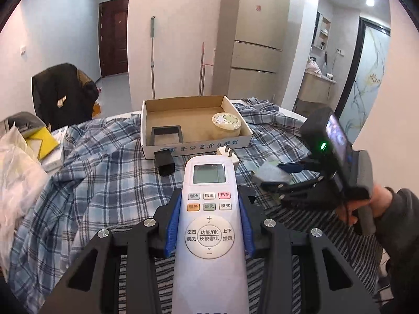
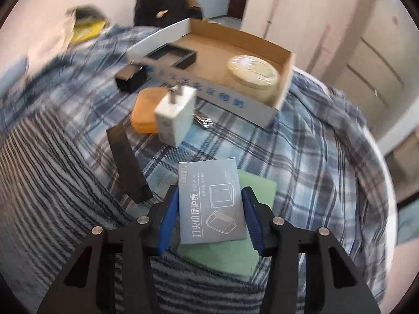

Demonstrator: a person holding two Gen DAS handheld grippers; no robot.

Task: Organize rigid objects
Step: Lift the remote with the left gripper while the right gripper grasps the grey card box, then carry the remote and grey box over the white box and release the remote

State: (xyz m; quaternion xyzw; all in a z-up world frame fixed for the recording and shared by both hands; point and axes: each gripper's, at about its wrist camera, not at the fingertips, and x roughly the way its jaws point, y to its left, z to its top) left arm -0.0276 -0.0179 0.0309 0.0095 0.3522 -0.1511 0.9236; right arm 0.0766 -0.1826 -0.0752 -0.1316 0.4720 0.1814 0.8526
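Note:
My left gripper is shut on a white air-conditioner remote, held above the plaid cloth and pointing at the cardboard tray. The tray holds a black rectangular frame and a round cream tin. My right gripper is shut on a grey lighter-case box, with a green pad just under it. The right gripper also shows at the right of the left wrist view. A white plug adapter, an orange block and a small black box lie before the tray.
A long black bar lies left of my right gripper. A small metal piece lies by the tray. Plaid and striped cloths cover the table. Bags and yellow items sit at the left edge. A chair with dark clothes stands behind.

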